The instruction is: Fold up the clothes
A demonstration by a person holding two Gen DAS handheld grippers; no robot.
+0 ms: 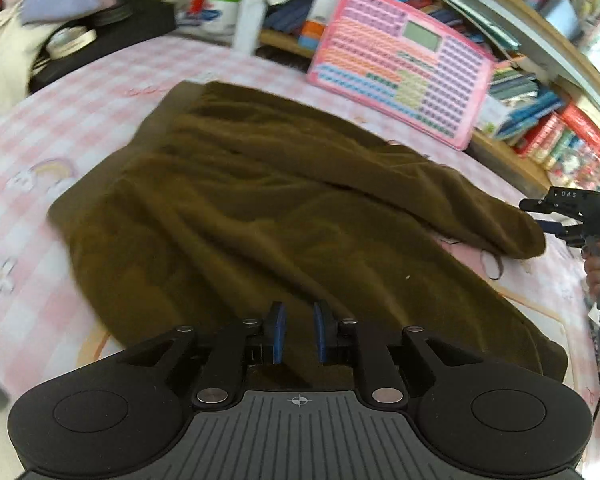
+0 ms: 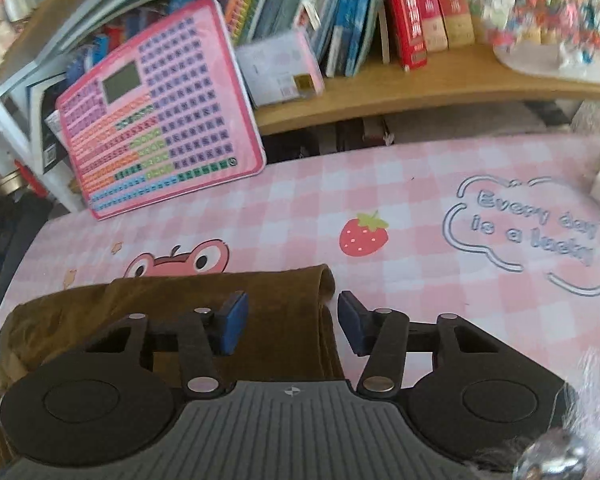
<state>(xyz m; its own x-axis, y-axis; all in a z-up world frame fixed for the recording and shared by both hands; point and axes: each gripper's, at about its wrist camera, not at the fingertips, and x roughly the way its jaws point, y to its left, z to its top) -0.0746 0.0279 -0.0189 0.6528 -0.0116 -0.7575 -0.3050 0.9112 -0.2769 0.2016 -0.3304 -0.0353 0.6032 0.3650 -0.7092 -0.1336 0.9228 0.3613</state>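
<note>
An olive-brown garment (image 1: 260, 208) lies rumpled and partly folded on the pink checked tablecloth (image 1: 28, 240). My left gripper (image 1: 299, 330) hovers over its near edge, jaws a small gap apart with nothing between them. My right gripper (image 2: 293, 325) is open over the garment's folded right end (image 2: 292, 292), the cloth edge running under the gap between its blue pads. The right gripper also shows at the far right of the left wrist view (image 1: 568, 216), just beyond the garment's end.
A pink keyboard toy (image 2: 160, 108) leans against a wooden bookshelf (image 2: 420, 92) full of books at the table's back edge. Dark boxes and tape rolls (image 1: 80, 36) sit at the far left. The tablecloth (image 2: 460, 208) carries strawberry and text prints.
</note>
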